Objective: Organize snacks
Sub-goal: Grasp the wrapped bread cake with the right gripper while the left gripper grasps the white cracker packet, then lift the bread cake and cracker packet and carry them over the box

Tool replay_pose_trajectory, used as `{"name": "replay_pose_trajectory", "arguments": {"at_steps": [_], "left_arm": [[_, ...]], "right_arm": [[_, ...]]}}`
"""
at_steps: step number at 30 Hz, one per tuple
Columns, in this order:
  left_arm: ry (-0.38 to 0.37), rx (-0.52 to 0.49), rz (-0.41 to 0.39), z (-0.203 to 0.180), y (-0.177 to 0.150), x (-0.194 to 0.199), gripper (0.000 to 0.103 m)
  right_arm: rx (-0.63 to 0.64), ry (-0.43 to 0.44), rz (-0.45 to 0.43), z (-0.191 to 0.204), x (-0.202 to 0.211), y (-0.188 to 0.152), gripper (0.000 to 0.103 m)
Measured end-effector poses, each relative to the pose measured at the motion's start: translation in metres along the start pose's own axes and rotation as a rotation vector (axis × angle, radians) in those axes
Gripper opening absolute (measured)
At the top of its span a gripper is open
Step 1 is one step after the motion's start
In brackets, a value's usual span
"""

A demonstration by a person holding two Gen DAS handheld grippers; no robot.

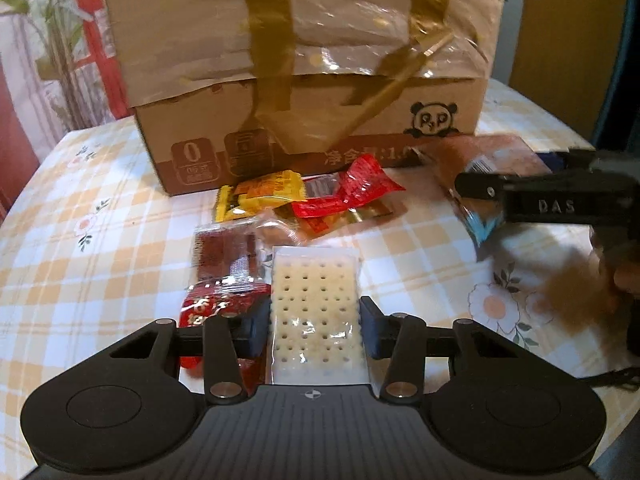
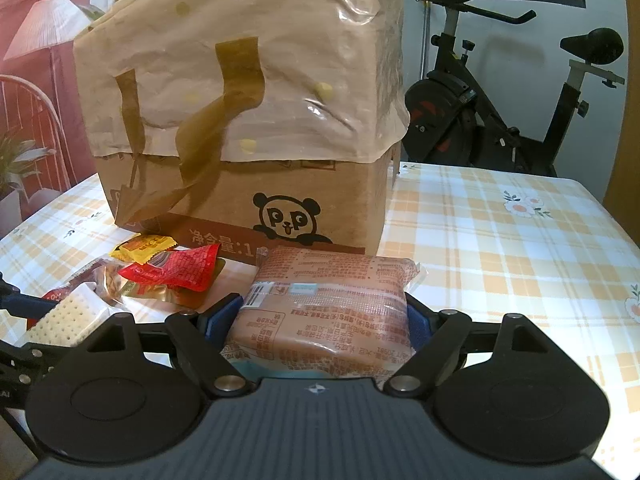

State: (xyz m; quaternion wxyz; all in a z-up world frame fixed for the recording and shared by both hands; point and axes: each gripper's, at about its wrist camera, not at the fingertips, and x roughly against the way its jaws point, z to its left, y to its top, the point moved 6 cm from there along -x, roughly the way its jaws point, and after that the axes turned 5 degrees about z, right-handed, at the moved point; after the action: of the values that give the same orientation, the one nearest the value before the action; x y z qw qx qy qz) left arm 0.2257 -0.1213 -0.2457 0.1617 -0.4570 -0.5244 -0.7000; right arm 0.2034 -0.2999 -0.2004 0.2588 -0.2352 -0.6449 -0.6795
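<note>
**Snack sorting: both grippers engaged on packets**

I see the left gripper (image 1: 316, 326) narrowed around a clear-wrapped white cracker packet (image 1: 314, 312); both blue pads meet the packet's sides. No earlier view is available to me. Just left of it lies a red sweet packet (image 1: 212, 306), with a dark red bar packet (image 1: 224, 250) beyond.

I see the right gripper (image 2: 320, 320) set wide and clamped on a pinkish bread packet (image 2: 324, 312), printed back facing up, pads (image 2: 218, 320) pressing each side.

Farther off, a yellow sachet (image 1: 256, 196) and a crumpled red sachet (image 1: 348, 192) rest against the foot of a cardboard box (image 1: 304, 120) bearing a panda mark, with a plastic bag (image 1: 304, 20) pulled over its top. Everything sits on a chequered tablecloth (image 1: 100, 240). An exercise bike (image 2: 500, 92) stands beyond the table's far right.
</note>
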Motion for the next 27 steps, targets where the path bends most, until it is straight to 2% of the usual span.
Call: {"name": "replay_pose_trajectory", "arguments": {"at_steps": [3, 6, 18, 27], "left_arm": [[-0.037, 0.038, -0.05, 0.006, 0.002, 0.009, 0.048], [-0.035, 0.051, -0.087, 0.007, 0.007, 0.016, 0.048], [-0.035, 0.069, -0.091, 0.011, 0.009, 0.017, 0.048], [-0.034, 0.101, -0.124, 0.018, 0.012, 0.025, 0.048]], "right_arm": [[-0.001, 0.004, 0.001, 0.0, 0.001, 0.0, 0.083], [-0.001, 0.012, -0.001, 0.0, 0.001, 0.0, 0.083], [-0.017, 0.039, 0.0, -0.003, 0.001, 0.0, 0.083], [-0.017, 0.037, -0.008, -0.003, 0.002, 0.0, 0.082]]}}
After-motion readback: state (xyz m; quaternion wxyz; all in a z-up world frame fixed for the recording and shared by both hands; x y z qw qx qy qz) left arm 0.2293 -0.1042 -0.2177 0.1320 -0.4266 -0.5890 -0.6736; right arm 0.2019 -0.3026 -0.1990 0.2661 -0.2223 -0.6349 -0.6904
